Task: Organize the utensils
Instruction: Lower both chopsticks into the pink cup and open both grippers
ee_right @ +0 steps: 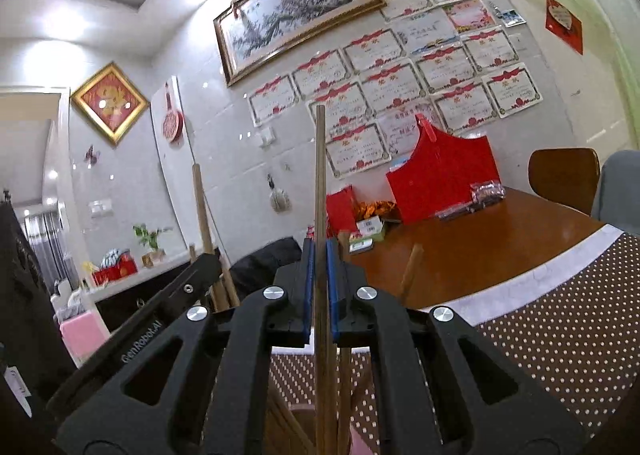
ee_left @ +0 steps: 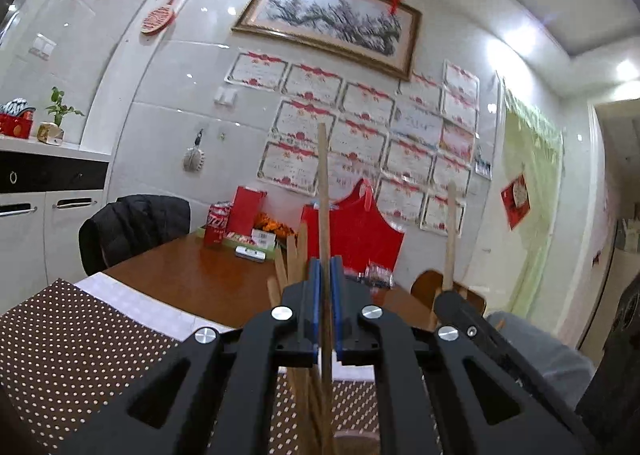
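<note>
My left gripper (ee_left: 325,267) is shut on a wooden chopstick (ee_left: 323,183) that stands upright between its blue pads. Several more chopsticks (ee_left: 294,259) lean just behind it, and they run down toward a brownish holder (ee_left: 354,443) at the bottom edge. In the right wrist view my right gripper (ee_right: 320,247) is shut on another upright chopstick (ee_right: 320,175), with more chopsticks (ee_right: 412,271) leaning beside it. Each gripper appears in the other's view: the right gripper (ee_left: 450,297) with its chopstick (ee_left: 452,231), and the left gripper (ee_right: 208,259) with its chopstick (ee_right: 202,207).
A brown dotted placemat (ee_left: 80,355) covers the near part of the wooden table (ee_left: 200,275). At the table's far side stand a red bag (ee_left: 352,231), a cola can (ee_left: 216,227) and small packets. A chair with a black jacket (ee_left: 136,227) stands left, a wooden chair (ee_right: 564,175) right.
</note>
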Motion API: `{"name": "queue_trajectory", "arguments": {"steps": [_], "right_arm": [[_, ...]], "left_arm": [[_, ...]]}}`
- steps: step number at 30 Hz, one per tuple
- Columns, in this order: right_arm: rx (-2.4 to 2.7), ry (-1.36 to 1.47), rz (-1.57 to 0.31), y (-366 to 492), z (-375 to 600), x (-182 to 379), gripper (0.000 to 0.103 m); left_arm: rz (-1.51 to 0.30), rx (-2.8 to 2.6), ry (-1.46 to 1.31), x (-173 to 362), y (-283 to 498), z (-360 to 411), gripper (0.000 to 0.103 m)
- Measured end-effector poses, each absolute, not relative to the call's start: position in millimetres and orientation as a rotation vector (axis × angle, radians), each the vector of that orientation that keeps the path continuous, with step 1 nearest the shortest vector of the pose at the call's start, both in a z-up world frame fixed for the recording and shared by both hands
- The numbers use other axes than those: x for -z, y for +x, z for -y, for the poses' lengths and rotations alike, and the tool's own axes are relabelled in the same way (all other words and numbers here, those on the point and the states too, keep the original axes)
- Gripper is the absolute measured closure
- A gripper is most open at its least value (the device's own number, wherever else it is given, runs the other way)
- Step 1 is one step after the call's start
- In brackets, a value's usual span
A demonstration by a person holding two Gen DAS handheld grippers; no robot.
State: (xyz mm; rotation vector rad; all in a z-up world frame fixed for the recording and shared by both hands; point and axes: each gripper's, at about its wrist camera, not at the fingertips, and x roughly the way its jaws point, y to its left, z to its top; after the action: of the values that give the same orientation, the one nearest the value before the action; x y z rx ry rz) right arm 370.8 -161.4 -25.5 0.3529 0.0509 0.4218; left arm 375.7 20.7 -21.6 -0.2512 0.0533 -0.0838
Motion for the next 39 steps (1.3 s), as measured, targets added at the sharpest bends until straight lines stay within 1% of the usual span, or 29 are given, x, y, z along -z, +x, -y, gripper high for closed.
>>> {"name": "queue_trajectory", "arguments": {"steps": [7, 10, 17, 18, 19, 20, 29, 31, 32, 33, 34, 38, 39], "right_arm": [[-0.444, 0.289, -0.144, 353.6, 157.1, 36.3, 0.096], [-0.437, 0.266, -0.173, 347.1, 156.9, 40.2, 0.096], [-0.432, 0.239, -0.235, 335.8, 160.1, 47.6, 0.095], [-0.443, 0.232, -0.251, 333.5, 160.2, 47.9, 0.095], [-0.444, 0.227, -0.260, 331.7, 160.5, 48.3, 0.095], [-0.440, 0.223, -0.261, 327.8, 161.2, 48.7, 0.096], [-0.409, 0.225, -0.324, 296.8, 165.8, 50.0, 0.095], [-0.399, 0.229, -0.328, 287.7, 168.3, 49.3, 0.090], [-0.390, 0.229, -0.326, 282.7, 169.7, 49.0, 0.074], [-0.375, 0.227, -0.320, 277.6, 171.1, 48.0, 0.045], [-0.361, 0.234, -0.292, 267.8, 174.7, 46.0, 0.038], [-0.343, 0.207, -0.255, 242.2, 178.9, 38.2, 0.038], [-0.339, 0.203, -0.251, 237.1, 179.8, 36.0, 0.037]], "left_arm": [[-0.095, 0.092, -0.188, 33.5, 359.3, -19.6, 0.097], [-0.108, 0.087, -0.137, 38.1, 349.3, -15.9, 0.095], [-0.209, 0.091, -0.084, 54.2, 341.6, -17.2, 0.093], [-0.221, 0.087, -0.075, 56.1, 339.0, -18.2, 0.090], [-0.227, 0.082, -0.070, 57.6, 337.1, -18.2, 0.085], [-0.234, 0.077, -0.061, 59.2, 333.5, -19.1, 0.084], [-0.249, 0.043, -0.026, 55.8, 295.1, -25.9, 0.082], [-0.245, 0.040, -0.015, 52.7, 284.2, -26.2, 0.081], [-0.245, 0.039, -0.012, 51.4, 279.4, -26.5, 0.080], [-0.245, 0.040, -0.011, 50.2, 274.6, -26.6, 0.078], [-0.245, 0.041, -0.011, 48.5, 269.5, -26.7, 0.077], [-0.246, 0.038, -0.006, 42.8, 251.8, -25.8, 0.072], [-0.247, 0.043, -0.006, 41.0, 247.5, -25.0, 0.070]]}}
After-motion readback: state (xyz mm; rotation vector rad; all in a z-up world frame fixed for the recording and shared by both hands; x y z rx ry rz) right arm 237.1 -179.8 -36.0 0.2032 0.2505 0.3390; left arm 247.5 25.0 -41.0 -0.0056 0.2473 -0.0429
